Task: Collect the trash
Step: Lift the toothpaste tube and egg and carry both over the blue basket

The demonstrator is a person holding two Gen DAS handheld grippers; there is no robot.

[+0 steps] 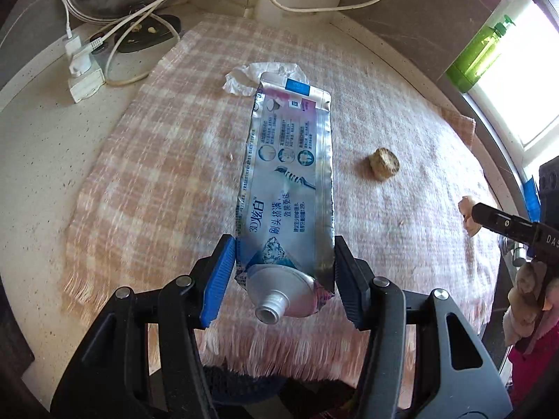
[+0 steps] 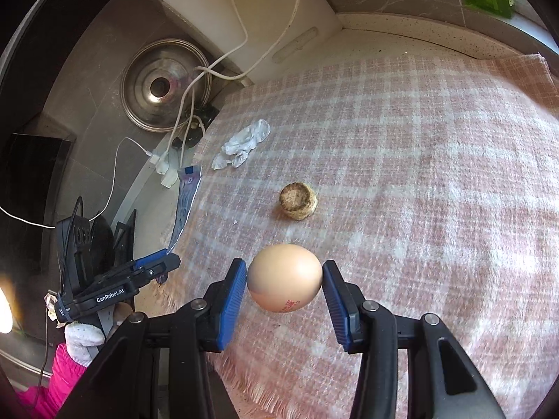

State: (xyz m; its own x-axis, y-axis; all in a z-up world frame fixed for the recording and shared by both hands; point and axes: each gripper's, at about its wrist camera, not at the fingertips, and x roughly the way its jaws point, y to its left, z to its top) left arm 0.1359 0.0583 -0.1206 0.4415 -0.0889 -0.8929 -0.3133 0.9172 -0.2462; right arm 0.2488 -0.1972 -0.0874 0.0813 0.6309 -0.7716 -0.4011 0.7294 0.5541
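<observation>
While both grippers hang above the near, fringed edge of the pink checked cloth (image 2: 419, 160) that covers the counter, each has something clamped between its blue pads. The left gripper (image 1: 283, 272) pinches a flattened, capless toothpaste tube (image 1: 286, 181) at its shoulder end, the open nozzle pointing back toward the camera and the crimped tail reaching out over the middle of the cloth; seen from the right wrist, the tube hangs clear of the cloth near its left edge. The right gripper (image 2: 284, 281) holds a brown eggshell (image 2: 285, 277) with a red stamp on its underside, the pads pressing on both sides of it, just above the near edge. Still lying on the cloth are a crumpled white tissue (image 2: 244, 143) toward the far left corner and a small round brownish lump (image 2: 298, 200) near the middle, well apart from each other. Off the cloth's far left corner, on the bare speckled counter (image 1: 42, 160), sit a white power strip (image 1: 82, 76) with chargers and trailing white cables, and a steel pot lid (image 2: 164, 85) behind them. A green bottle (image 1: 478, 56) stands by the window at the far right. A person's white-gloved hand (image 2: 84, 338) with a pink sleeve carries the left gripper.
</observation>
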